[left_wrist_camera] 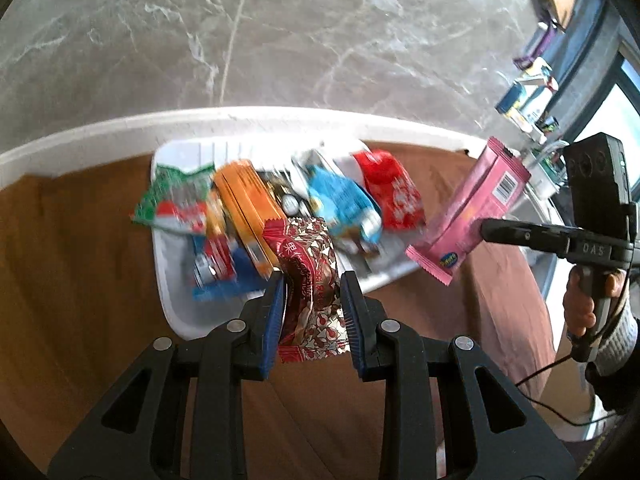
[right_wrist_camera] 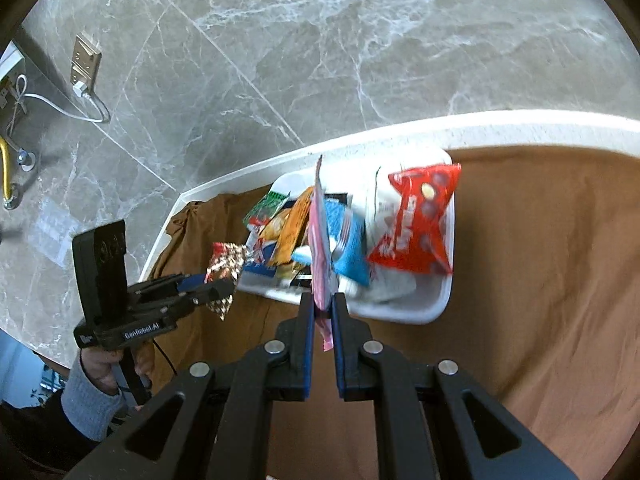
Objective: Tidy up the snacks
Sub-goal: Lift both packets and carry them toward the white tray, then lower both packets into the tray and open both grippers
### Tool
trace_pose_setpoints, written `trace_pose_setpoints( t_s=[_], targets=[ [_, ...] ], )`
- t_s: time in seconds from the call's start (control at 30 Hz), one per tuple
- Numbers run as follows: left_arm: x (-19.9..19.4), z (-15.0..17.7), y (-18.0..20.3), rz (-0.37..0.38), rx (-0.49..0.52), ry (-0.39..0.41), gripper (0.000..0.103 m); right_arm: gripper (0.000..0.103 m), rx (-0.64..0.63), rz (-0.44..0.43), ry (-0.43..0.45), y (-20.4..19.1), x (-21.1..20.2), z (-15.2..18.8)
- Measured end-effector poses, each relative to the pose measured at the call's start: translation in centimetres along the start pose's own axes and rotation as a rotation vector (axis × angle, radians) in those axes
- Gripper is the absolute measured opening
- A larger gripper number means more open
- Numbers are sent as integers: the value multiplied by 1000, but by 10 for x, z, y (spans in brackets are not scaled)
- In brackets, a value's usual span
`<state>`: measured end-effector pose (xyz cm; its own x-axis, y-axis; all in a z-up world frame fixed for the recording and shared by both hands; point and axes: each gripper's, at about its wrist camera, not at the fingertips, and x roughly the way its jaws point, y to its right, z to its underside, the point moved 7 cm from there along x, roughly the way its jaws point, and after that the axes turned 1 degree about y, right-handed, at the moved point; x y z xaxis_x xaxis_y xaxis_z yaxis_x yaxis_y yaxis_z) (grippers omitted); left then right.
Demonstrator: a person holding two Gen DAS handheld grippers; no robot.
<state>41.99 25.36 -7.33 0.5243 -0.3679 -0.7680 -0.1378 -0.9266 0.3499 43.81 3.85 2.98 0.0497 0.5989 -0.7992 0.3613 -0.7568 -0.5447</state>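
Snacks: the dark red patterned foil packet (left_wrist_camera: 310, 280) is clamped in the left claw (left_wrist_camera: 314, 312), the flat pink wrapper (right_wrist_camera: 322, 240) in the right claw (right_wrist_camera: 322, 312), both above the white plastic tray (left_wrist_camera: 172, 300). Keep grips firm; carry each clear of the tray's heaped packets before releasing.

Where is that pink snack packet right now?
The pink packet is pinched in the right gripper, held in the air just right of the white tray.

A tray (left_wrist_camera: 176, 312) of snack packets (left_wrist_camera: 340, 200) sits on a cloth-covered table (left_wrist_camera: 80, 280), just before the table's far rim.
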Motion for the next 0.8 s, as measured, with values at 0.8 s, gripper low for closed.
trace_pose_setpoints(
  t_s=[0.8],
  targets=[
    [57, -52, -37, -115, -5, 20, 34, 14, -84, 155, 21, 26, 61, -69]
  ],
)
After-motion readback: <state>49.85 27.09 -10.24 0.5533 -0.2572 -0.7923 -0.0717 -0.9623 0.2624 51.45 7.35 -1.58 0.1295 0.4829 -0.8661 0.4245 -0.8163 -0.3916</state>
